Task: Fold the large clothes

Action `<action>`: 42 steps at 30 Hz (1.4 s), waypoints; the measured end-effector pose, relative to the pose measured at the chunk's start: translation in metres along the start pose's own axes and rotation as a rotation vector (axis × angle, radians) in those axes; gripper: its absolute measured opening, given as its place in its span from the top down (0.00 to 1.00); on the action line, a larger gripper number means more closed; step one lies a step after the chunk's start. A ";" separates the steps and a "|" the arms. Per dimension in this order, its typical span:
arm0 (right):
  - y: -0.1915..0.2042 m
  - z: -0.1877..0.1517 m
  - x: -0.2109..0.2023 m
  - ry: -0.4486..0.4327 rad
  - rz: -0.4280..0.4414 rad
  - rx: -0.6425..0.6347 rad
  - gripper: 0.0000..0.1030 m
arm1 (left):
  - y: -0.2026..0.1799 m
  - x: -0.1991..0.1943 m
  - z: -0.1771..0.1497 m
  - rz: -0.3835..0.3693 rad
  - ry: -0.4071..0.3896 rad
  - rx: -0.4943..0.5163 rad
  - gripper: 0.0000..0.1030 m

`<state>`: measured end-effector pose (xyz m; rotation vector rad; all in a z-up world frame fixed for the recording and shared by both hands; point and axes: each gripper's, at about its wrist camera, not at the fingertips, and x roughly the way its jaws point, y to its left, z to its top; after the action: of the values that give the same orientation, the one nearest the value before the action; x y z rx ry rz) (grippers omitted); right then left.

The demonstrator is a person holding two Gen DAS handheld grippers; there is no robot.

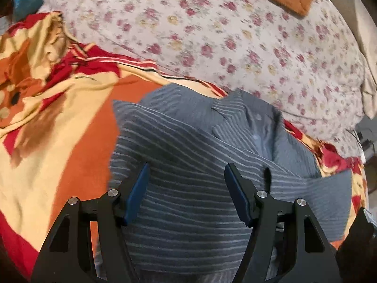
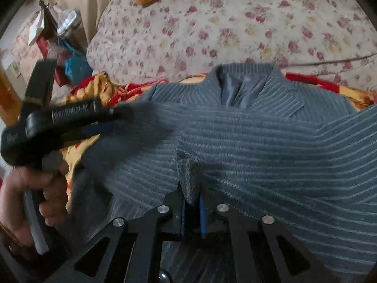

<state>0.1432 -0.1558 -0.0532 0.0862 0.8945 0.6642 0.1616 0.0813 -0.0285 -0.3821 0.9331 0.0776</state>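
A grey-blue striped jacket (image 1: 188, 155) lies on the bed, collar away from me, with a sleeve folded across its front. It fills the right wrist view (image 2: 259, 146) too. My left gripper (image 1: 186, 176) is open and empty, its blue pads apart just above the folded sleeve. My right gripper (image 2: 192, 195) is shut on a pinched fold of the jacket cloth near the sleeve end. The left gripper shows in the right wrist view (image 2: 103, 120), blurred, held in a hand over the jacket's left side.
The jacket rests on an orange, red and yellow blanket (image 1: 59, 118). A floral quilt (image 1: 223, 35) is bunched behind the collar. Clutter (image 2: 51, 37) stands beside the bed at the far left of the right wrist view.
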 end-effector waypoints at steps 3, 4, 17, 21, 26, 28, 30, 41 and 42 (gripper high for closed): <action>0.003 -0.005 -0.009 0.006 0.014 -0.024 0.70 | -0.012 0.006 -0.005 -0.031 0.033 0.046 0.36; 0.003 -0.006 -0.014 0.006 0.012 -0.026 0.66 | -0.015 0.007 -0.007 -0.034 0.041 0.059 0.36; -0.004 -0.097 -0.095 0.043 -0.235 0.032 0.58 | -0.060 0.025 -0.043 -0.393 0.257 0.114 0.36; -0.003 -0.098 -0.090 0.041 -0.239 -0.017 0.52 | -0.070 0.021 -0.047 -0.421 0.254 0.146 0.37; 0.009 -0.097 -0.080 0.054 -0.249 -0.062 0.36 | -0.080 0.015 -0.048 -0.445 0.244 0.194 0.45; 0.014 -0.099 -0.077 0.062 -0.271 -0.092 0.33 | -0.084 0.014 -0.050 -0.426 0.233 0.229 0.51; 0.017 -0.100 -0.076 0.066 -0.279 -0.105 0.32 | -0.085 0.013 -0.050 -0.418 0.220 0.252 0.65; 0.019 -0.103 -0.077 0.066 -0.276 -0.115 0.28 | -0.088 0.027 -0.045 -0.377 0.169 0.260 0.67; 0.020 -0.103 -0.076 0.067 -0.277 -0.115 0.27 | -0.088 0.024 -0.046 -0.380 0.158 0.268 0.88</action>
<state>0.0223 -0.2036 -0.0591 -0.1613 0.9105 0.4607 0.1607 -0.0187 -0.0465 -0.3133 0.9971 -0.4270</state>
